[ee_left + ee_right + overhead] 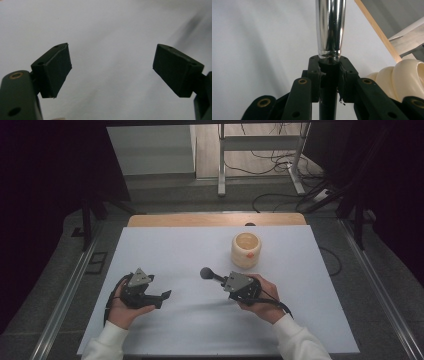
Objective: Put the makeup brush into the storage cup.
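Chrome, smooth and round, the handle of a ladle (pixel 328 27) is sitting clamped between the closed right tongs (pixel 329 75), its dark bowl end (pixel 206 273) pointing left over the white desk (pixel 175 250). A ribbed cream jar (pixel 246 250) is standing just beyond. The left tongs (pixel 111 70) are gaping wide, holding nothing. The ladle's bowl is looking blurred.

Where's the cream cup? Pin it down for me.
In the high view the cream cup stands upright on the white table, right of centre toward the far edge, just beyond the right gripper.
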Demonstrator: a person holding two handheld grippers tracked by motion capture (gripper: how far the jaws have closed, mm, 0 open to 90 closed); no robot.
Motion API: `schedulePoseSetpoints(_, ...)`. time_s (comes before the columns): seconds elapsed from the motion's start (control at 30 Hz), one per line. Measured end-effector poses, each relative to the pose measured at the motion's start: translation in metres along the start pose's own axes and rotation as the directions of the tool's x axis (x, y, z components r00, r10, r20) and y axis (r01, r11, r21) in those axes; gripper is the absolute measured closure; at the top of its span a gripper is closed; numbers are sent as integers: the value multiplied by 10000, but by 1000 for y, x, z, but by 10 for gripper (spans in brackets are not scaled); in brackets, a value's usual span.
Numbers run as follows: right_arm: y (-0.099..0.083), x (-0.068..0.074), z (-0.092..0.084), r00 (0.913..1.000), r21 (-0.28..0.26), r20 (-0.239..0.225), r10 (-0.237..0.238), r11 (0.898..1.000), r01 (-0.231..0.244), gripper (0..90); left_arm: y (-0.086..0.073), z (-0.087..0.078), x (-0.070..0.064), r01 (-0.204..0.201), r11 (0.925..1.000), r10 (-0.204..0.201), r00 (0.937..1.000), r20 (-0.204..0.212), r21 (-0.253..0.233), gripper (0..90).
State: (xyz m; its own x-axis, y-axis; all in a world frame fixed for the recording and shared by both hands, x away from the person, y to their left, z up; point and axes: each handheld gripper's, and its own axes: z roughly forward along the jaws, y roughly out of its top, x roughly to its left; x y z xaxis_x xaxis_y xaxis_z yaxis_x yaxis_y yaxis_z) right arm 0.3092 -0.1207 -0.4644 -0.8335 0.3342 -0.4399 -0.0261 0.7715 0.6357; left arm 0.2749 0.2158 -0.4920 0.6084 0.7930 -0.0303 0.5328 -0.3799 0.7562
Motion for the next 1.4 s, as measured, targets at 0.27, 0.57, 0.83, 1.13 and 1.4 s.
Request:
schedulePoseSetpoints(0.27,-1,-5,-4,9997,-176,164,182,9997,-179,745,-5,3,3,144,9998,-143,9998,-99,100,159)
schedulePoseSetpoints(0.57,-2,-12,-7,9964,-599,44,844,9947,-840,746,-5,2,4,293,9996,-292,9993,-231,45,158)
schedulePoseSetpoints(0.83,-4,-24,-11,9821,-1042,-43,1881,9767,-1875,746,-5,3,4,322,9994,-320,9993,-191,124,158)
schedulePoseSetpoints(1.13,-5,-32,-14,9684,-1321,-247,2482,9594,-2492,746,-3,2,3,261,9996,-259,9995,-186,111,158)
schedulePoseSetpoints(1.4,-2,-39,-15,9549,-1563,-392,2943,9421,-2967,746,-2,0,4,310,9995,-310,9994,-136,53,158)
